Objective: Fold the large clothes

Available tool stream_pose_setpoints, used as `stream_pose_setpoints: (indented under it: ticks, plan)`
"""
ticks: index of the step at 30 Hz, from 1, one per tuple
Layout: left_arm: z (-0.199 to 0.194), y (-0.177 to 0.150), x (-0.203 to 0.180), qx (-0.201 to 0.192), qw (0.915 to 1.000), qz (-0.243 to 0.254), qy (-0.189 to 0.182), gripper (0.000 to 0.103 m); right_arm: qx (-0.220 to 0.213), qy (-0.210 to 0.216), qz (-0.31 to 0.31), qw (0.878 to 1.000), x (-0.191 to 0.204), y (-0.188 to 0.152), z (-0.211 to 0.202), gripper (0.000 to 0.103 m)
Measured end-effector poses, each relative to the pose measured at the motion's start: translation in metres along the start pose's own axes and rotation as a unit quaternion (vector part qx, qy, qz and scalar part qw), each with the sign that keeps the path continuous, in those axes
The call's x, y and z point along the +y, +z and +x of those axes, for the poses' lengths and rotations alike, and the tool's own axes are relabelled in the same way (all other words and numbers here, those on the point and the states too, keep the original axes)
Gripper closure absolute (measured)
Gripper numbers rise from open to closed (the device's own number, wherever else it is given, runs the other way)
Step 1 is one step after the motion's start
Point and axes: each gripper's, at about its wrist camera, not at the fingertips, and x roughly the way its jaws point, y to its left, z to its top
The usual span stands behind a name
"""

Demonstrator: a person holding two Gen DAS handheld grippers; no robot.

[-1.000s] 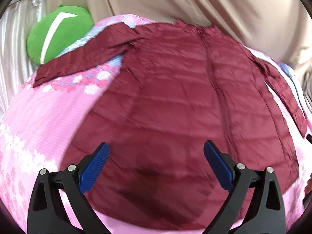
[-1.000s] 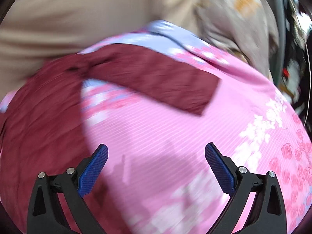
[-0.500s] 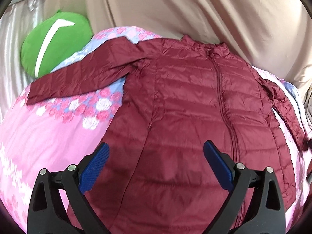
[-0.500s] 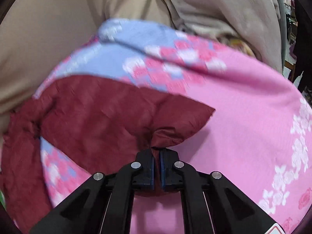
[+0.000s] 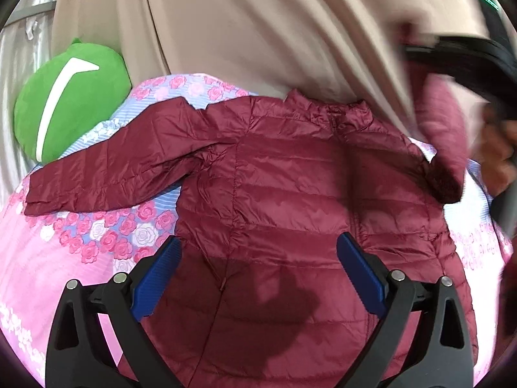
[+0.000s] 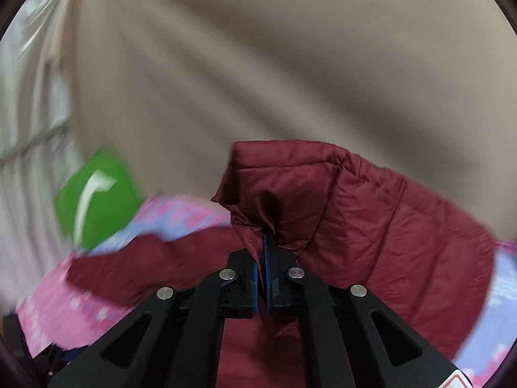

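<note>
A maroon quilted jacket (image 5: 290, 194) lies front up on a pink floral bedspread (image 5: 48, 258). One sleeve (image 5: 113, 168) is spread out to the left. My left gripper (image 5: 258, 241) hovers open over the jacket's lower body with nothing between its blue pads. The other sleeve (image 5: 442, 135) hangs lifted at the right. In the right wrist view my right gripper (image 6: 265, 242) pinches that sleeve's cuff (image 6: 284, 174) in the air above the jacket. Its jaws are opening a hair, with the fabric still pressed between the pads.
A green round cushion (image 5: 68, 97) sits at the bed's far left corner. A beige curtain (image 5: 258, 26) hangs right behind the bed. A person's hand (image 5: 497, 158) holds the other gripper at the right edge. Bare bedspread lies left of the jacket.
My right gripper shut on the sleeve cuff and lifted it off the bed, swinging toward the jacket body. My left gripper, still open, moved up the jacket toward the collar.
</note>
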Motion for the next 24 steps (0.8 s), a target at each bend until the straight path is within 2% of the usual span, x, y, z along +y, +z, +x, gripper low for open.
stream_pose_setpoints:
  ticks: [2,5,6,7,8,9,11,13,14,15,18,19,20,21,22,23,24]
  plan:
    - [0.011,-0.002,0.004,0.013,0.9999,0.002,0.004,0.009,0.058,0.044,-0.039,0.997,0.046,-0.023,0.054,0.096]
    - [0.032,-0.007,0.016,0.038,0.9992,0.003,0.007,0.009,0.082,0.037,-0.086,0.992,0.073,-0.051,0.083,0.093]
    - [0.039,-0.008,0.022,0.048,0.9988,-0.001,0.003,0.009,0.074,0.039,-0.097,0.992,0.074,-0.057,0.078,0.086]
    - [0.047,-0.009,0.027,0.057,0.9983,-0.009,-0.001,0.009,0.059,0.036,-0.098,0.993,0.067,-0.059,0.066,0.069]
    - [0.054,-0.008,0.033,0.066,0.9976,-0.018,-0.009,0.009,0.047,0.033,-0.095,0.994,0.06,-0.06,0.053,0.06]
    - [0.063,-0.007,0.04,0.08,0.9959,-0.034,-0.024,0.009,0.028,0.023,-0.087,0.996,0.048,-0.061,0.035,0.05]
    - [0.078,-0.005,0.047,0.103,0.9914,-0.061,-0.052,0.009,0.007,-0.01,-0.069,0.998,0.017,-0.064,0.012,0.048]
    - [0.096,0.002,0.051,0.118,0.9849,-0.093,-0.085,0.009,0.003,-0.07,-0.033,0.997,-0.042,-0.074,-0.017,0.047]
    - [0.105,0.008,0.05,0.122,0.9816,-0.105,-0.103,0.009,0.006,-0.103,-0.013,0.995,-0.068,-0.079,-0.026,0.047]
    - [0.113,0.013,0.047,0.124,0.9797,-0.109,-0.114,0.009,0.016,-0.147,0.024,0.989,-0.112,-0.088,-0.038,0.047]
    - [0.139,0.03,0.034,0.123,0.9777,-0.106,-0.133,0.011,0.031,-0.21,0.114,0.97,-0.192,-0.109,-0.059,0.044]
    - [0.146,0.036,0.029,0.121,0.9784,-0.1,-0.135,0.015,0.033,-0.222,0.143,0.964,-0.217,-0.114,-0.066,0.044]
    - [0.152,0.04,0.023,0.117,0.9796,-0.092,-0.135,0.03,0.034,-0.224,0.16,0.961,-0.232,-0.116,-0.069,0.044]
    - [0.159,0.045,0.015,0.117,0.981,-0.073,-0.137,0.051,0.037,-0.221,0.18,0.958,-0.247,-0.119,-0.069,0.044]
    - [0.164,0.049,0.011,0.118,0.9822,-0.061,-0.134,0.062,0.04,-0.215,0.192,0.957,-0.257,-0.12,-0.067,0.044]
    - [0.168,0.053,0.008,0.117,0.9829,-0.055,-0.132,0.08,0.043,-0.207,0.2,0.957,-0.264,-0.121,-0.064,0.044]
    - [0.169,0.059,0.004,0.11,0.9833,-0.05,-0.137,0.089,0.046,-0.199,0.208,0.956,-0.269,-0.12,-0.056,0.044]
